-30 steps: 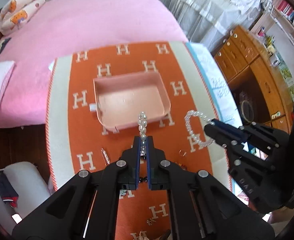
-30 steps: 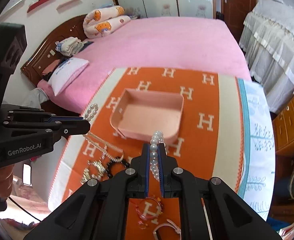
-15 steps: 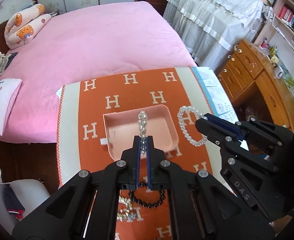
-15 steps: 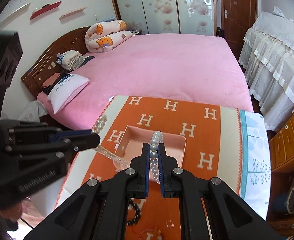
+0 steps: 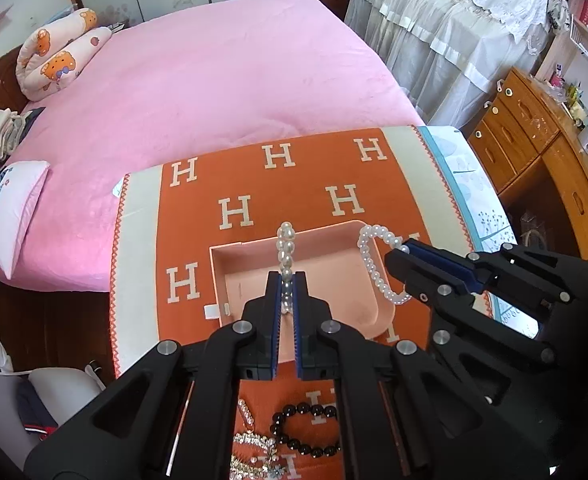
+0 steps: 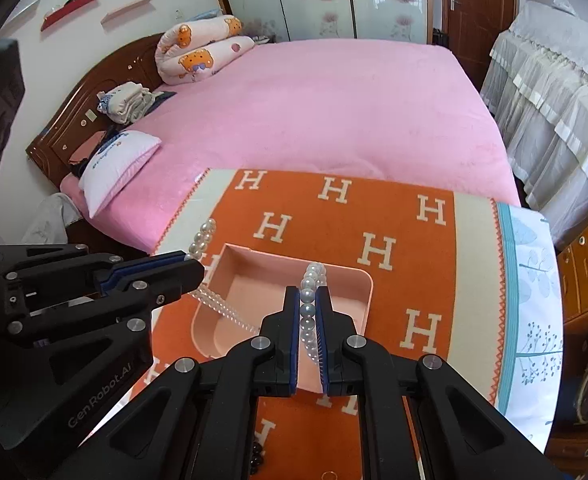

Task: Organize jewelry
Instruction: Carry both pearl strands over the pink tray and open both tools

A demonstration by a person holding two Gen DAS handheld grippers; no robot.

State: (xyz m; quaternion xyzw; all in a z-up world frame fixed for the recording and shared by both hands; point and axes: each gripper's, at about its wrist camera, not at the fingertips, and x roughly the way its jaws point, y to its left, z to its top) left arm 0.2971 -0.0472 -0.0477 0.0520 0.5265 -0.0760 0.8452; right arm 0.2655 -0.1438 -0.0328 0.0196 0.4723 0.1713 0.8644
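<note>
Both grippers, left (image 5: 287, 292) and right (image 6: 309, 312), are clamped on pearl strands (image 5: 285, 254) held over the pink tray (image 5: 378, 300) at frame centre; the tray lies just below and ahead, about equally near both.

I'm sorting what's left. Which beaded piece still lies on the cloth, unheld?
The black bead bracelet, lying on the orange cloth below the pink tray. The pearl strand hangs from both tools.
</note>
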